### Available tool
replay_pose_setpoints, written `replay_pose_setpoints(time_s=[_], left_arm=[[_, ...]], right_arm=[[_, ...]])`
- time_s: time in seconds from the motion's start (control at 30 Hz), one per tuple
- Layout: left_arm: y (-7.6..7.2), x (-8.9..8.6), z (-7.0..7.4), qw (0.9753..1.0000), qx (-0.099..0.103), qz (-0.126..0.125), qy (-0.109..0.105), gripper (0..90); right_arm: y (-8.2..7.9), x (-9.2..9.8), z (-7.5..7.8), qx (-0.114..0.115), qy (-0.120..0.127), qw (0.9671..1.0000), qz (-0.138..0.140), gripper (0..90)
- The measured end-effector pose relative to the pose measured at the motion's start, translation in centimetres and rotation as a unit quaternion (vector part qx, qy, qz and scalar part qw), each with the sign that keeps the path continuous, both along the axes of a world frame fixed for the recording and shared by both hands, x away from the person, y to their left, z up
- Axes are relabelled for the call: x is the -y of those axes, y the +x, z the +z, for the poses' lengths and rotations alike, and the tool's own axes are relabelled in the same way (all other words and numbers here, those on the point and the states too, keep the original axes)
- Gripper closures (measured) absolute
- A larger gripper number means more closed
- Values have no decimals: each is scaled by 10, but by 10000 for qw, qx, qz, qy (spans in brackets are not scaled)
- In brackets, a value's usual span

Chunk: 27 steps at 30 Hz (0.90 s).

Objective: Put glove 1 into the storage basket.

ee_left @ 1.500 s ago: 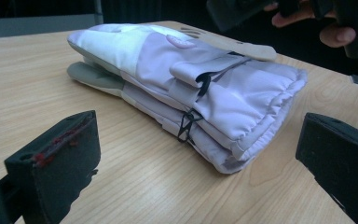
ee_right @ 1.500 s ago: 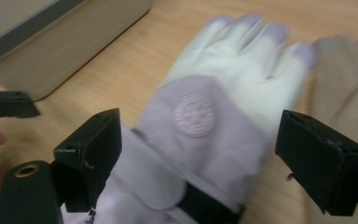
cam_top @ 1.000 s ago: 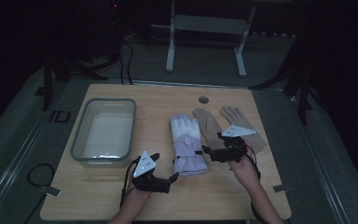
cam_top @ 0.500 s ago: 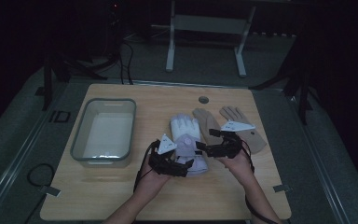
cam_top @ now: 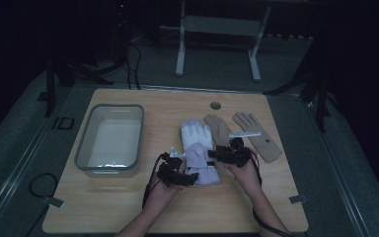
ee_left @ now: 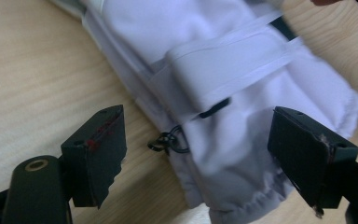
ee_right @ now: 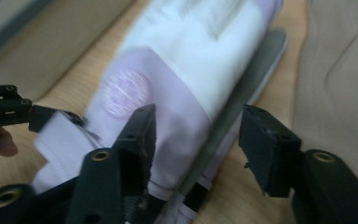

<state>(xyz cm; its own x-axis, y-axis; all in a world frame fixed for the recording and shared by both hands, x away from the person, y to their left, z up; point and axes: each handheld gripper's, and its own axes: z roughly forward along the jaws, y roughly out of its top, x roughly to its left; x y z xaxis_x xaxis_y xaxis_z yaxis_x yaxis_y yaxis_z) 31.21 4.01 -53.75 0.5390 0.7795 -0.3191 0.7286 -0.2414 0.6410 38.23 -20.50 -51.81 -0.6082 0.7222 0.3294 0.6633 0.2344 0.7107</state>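
Fingers of both grippers apart, left gripper (ee_left: 200, 154) and right gripper (ee_right: 196, 149) astride padded lilac-white glove (cam_top: 198, 153) on wood-grain table (cam_top: 128, 207).

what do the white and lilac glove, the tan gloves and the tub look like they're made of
The white and lilac glove looks like padded woven synthetic fabric, matte, with a gathered cuff and a webbing strap. The tan gloves look like thin suede or knit: flat, matte, uncreased. The tub seems translucent grey plastic with a smooth, rounded rim.

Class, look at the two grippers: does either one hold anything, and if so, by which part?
Nothing is held. The left gripper stands open around the lilac ski glove's cuff; the right gripper is open over its side edge.
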Motion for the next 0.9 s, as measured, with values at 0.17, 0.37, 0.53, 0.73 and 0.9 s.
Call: replay_pose_setpoints(time_s=[0.17, 0.37, 0.53, 0.73, 0.9], left_arm=[[5, -8, -14, 9989, -264, -198, -336, 316], [11, -11, -21, 9964, -412, -431, -595, 433], [14, -14, -23, 9950, -471, -573, -667, 500], [12, -13, -20, 9951, -516, -488, -692, 674], [14, -14, -17, 9942, -622, -527, -707, 725]], right_arm=[[9, -1, -23, -676, 241, 9972, 205, 435], [19, 4, -38, -1157, 505, 9917, 244, 422], [19, 1, -40, -1203, 600, 9901, 405, 593], [8, -10, -30, -636, 23, 9971, 409, 750], [1, -19, -19, -322, -435, 9977, 411, 786]])
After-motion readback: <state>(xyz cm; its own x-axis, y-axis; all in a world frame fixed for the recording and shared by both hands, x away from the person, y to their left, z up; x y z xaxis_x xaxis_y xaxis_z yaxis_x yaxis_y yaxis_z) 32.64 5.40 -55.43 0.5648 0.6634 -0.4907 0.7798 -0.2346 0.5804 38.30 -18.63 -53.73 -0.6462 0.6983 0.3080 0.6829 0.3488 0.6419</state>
